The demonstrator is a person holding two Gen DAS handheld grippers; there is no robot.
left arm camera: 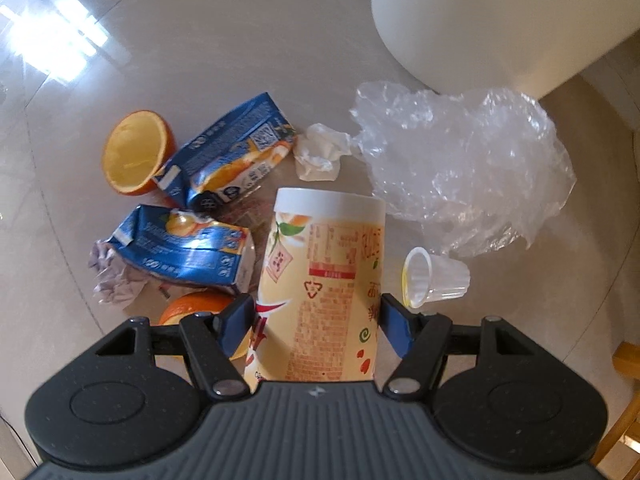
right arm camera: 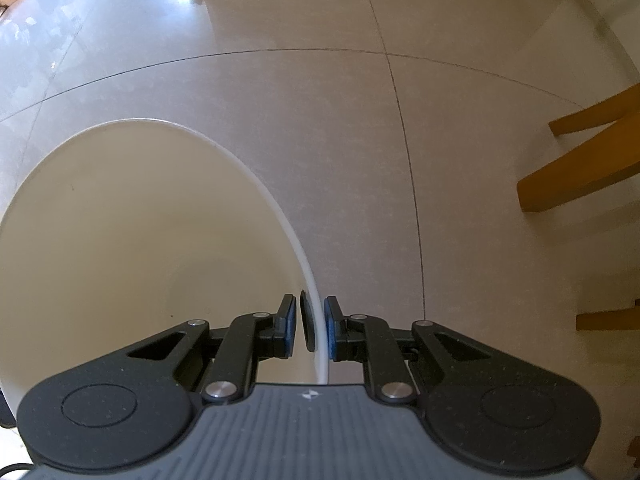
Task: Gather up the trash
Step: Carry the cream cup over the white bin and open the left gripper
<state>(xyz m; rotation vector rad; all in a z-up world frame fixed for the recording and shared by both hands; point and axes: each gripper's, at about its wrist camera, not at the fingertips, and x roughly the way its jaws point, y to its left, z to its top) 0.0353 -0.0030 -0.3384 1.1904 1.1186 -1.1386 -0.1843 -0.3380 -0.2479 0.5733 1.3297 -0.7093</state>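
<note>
The left gripper (left arm camera: 316,320) points down and squeezes a tall yellow drink cup (left arm camera: 324,292) with a white rim between its two blue pads. Below it, on the shiny tiled floor (left arm camera: 200,40), lies the trash. There are two squashed blue juice cartons (left arm camera: 228,152), one above the other, and an empty orange half (left arm camera: 138,152) touching the upper one. Another piece of orange (left arm camera: 196,308) peeks out near the left finger. A crumpled grey paper (left arm camera: 112,280) sits under the lower carton, and a scrunched white tissue (left arm camera: 320,152) lies beside a big clear plastic bag (left arm camera: 464,168). A small clear plastic cup (left arm camera: 432,280) lies on its side just right of the drink cup. The white trash bin (left arm camera: 480,20) stands at the top right — near the bag. The right gripper (right arm camera: 308,328) is clamped on the thin white rim of that bin (right arm camera: 256,184), one finger inside and one outside. Wooden chair legs (right arm camera: 580,184) stand off to the right.
</note>
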